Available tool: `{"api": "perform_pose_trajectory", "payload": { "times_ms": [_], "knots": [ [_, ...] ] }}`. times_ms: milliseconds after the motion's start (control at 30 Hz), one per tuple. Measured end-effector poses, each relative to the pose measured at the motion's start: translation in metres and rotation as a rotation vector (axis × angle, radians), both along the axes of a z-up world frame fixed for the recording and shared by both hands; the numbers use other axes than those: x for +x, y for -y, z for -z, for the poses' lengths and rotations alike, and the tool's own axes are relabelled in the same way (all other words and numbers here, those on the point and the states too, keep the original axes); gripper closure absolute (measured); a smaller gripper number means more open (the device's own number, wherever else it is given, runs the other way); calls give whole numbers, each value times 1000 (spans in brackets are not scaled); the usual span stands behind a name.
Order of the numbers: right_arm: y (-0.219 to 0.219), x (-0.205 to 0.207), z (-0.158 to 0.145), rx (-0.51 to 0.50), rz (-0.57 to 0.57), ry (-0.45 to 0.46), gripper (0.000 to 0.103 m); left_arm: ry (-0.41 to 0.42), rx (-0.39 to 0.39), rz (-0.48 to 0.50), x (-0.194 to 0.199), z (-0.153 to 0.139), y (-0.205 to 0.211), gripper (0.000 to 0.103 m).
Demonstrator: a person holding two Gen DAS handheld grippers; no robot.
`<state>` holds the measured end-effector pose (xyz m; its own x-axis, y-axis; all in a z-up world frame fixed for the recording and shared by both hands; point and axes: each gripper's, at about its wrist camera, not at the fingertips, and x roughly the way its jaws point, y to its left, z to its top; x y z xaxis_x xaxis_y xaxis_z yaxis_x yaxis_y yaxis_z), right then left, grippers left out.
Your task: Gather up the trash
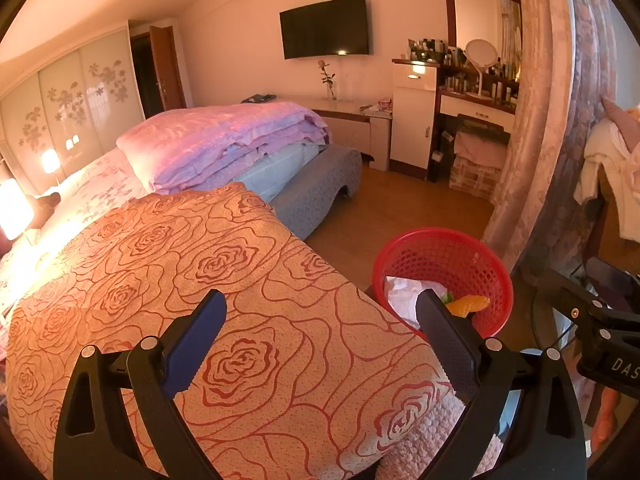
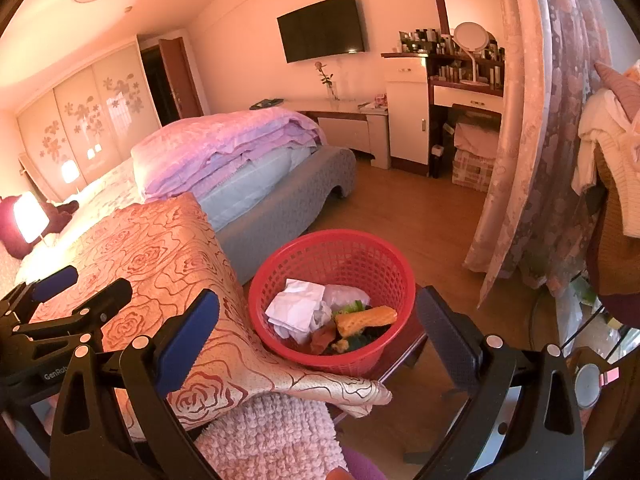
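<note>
The bed (image 1: pixel 100 184) filled the left of both views, with a folded pink and lilac quilt (image 1: pixel 224 140) stacked at its foot and a rose-patterned orange cover (image 1: pixel 192 280) draped over the near corner, a nubby pink blanket (image 2: pixel 272 436) showing under its edge. Beyond the bed ran the wooden floor (image 1: pixel 400 208), a patterned curtain (image 1: pixel 552 120) hanging at the right, a wall-mounted television (image 1: pixel 324 27) and a dressing table (image 1: pixel 476 100) crowded with bottles and a round mirror.

Just beside the draped corner stood a red basket (image 2: pixel 332 256), resting on a dark low bench (image 2: pixel 404 356) whose edge showed beneath it in the right wrist view. The trash lay inside the basket: crumpled white paper (image 2: pixel 296 304) on the left, an orange ridged piece (image 2: pixel 368 318) to its right, with dark green scraps and a brownish bit under them.

The left gripper (image 1: pixel 320 324) hung over the rose cover with its jaws spread wide and nothing between them; the basket lay behind its right finger. The right gripper (image 2: pixel 320 320) was likewise released, jaws wide apart and empty, framing the basket from above. The left tool also appeared at the left edge of the right wrist view.
</note>
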<state>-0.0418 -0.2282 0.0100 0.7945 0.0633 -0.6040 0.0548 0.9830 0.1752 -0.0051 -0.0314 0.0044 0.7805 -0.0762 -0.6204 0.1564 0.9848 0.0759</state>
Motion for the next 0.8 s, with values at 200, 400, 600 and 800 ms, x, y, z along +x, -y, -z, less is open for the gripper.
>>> {"api": "perform_pose_trajectory", "payload": {
  "times_ms": [200,400,600,800],
  "knots": [
    [0,0,0,0,-1,0,7,0,0,1,0,0,0,11],
    [0,0,0,0,-1,-1,7,0,-1,2,0,0,0,11],
    [0,0,0,0,0,-3,7,-1,0,1,0,-1,0,11],
    [-1,1,2,1,-1,-5,7,-2,0,1,1,-1,0,11]
  ]
}}
